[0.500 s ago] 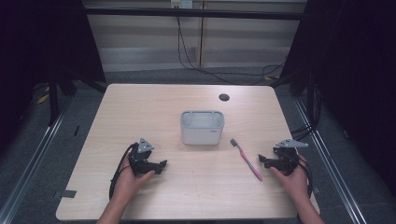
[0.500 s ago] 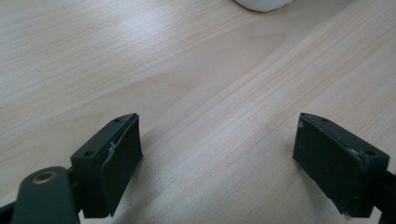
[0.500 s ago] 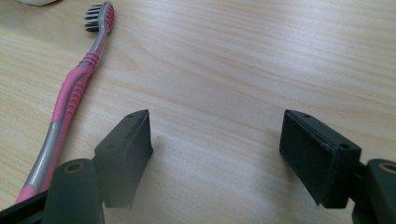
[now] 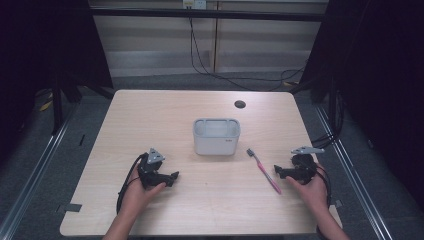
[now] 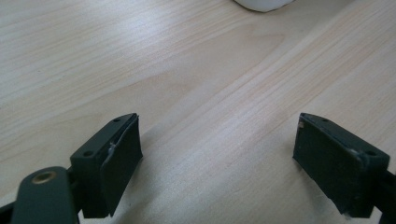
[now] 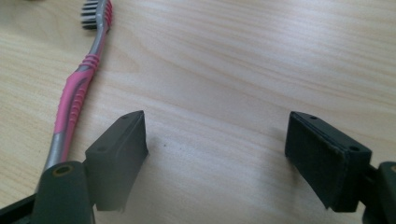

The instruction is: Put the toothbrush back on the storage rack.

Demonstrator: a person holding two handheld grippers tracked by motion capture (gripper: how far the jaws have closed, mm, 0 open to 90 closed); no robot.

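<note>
A pink and grey toothbrush lies flat on the wooden table, bristles toward a white rectangular container at the middle. My right gripper rests on the table just right of the toothbrush handle, jaws wide open and empty. In the right gripper view the toothbrush runs along the left, beside and past the left jaw, outside the gap of my right gripper. My left gripper rests at the front left, open and empty. The left gripper view has its jaws apart over bare wood, with the container's corner at the top.
A small dark round hole sits in the tabletop at the back right. Cables hang behind the table against the wall. Metal rails run along the floor on both sides. A dark frame post stands at the far left.
</note>
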